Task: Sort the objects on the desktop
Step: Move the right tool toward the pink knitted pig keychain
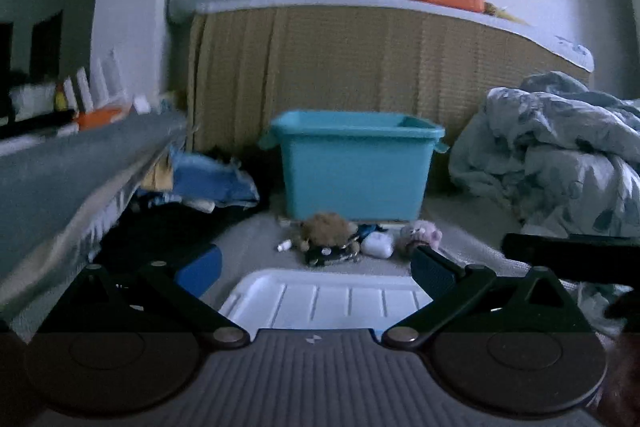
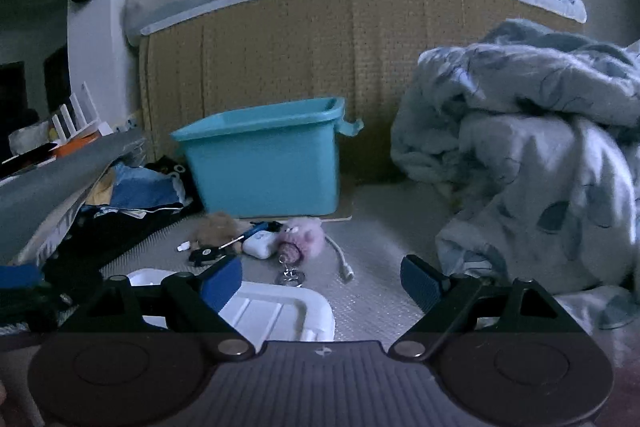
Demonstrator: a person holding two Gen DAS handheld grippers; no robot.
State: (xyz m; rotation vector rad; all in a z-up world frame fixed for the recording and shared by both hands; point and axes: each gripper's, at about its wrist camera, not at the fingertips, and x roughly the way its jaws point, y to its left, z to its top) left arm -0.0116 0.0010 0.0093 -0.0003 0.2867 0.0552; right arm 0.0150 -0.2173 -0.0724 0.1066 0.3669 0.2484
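Dim room, soft grey bed surface. Far left: heap of blue and yellow folded cloth (image 2: 140, 187) under a grey slanted board.

Small clutter lies in a loose row just in front of the teal plastic tub (image 2: 264, 163): brown fluffy plush toy (image 2: 216, 229), black key fob (image 2: 206, 254), white oblong earbud-style case (image 2: 259, 244), pink fuzzy pompom keychain (image 2: 302, 235) with its metal ring toward the camera, then a white cable end (image 2: 345, 263). All well ahead of both sets of fingertips; none between them.

White ribbed plastic tray (image 1: 324, 297) sits low and near, centred between the jaws in the left wrist view, under the left finger in the right wrist view.

Left gripper (image 1: 316, 263): jaws spread wide, nothing held. Right gripper (image 2: 322, 283): jaws likewise wide, empty. Both point slightly downward toward the clutter, side by side.

Far right: rumpled pale blue patterned quilt (image 2: 528, 155).
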